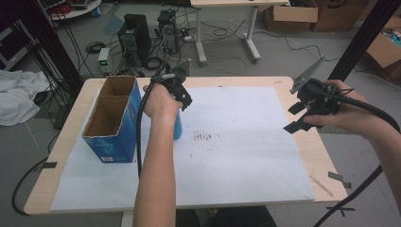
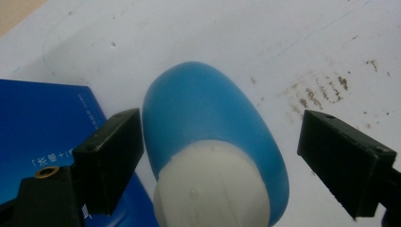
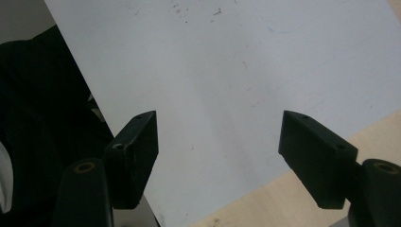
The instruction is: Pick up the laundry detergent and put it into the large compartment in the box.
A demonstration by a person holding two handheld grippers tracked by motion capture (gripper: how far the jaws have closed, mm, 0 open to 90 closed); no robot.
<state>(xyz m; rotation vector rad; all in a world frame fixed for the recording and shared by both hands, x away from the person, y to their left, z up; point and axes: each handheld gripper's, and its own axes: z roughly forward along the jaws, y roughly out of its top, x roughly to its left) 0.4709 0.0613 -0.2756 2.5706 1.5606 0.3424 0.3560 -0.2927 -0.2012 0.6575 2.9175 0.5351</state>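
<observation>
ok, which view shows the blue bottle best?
Left gripper view: the blue bottle and its white cap sit close up between the open jaws. High view gives a blue sliver behind the left hand; right gripper view looks at white sheet.

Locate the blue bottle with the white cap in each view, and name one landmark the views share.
High view: the blue bottle with the white cap stands right of the blue cardboard box, mostly hidden behind the left hand.
Left gripper view: centre bottom, between the open jaws of the left gripper.
Right gripper view: not in it.
Shared landmark: the white paper sheet.
</observation>
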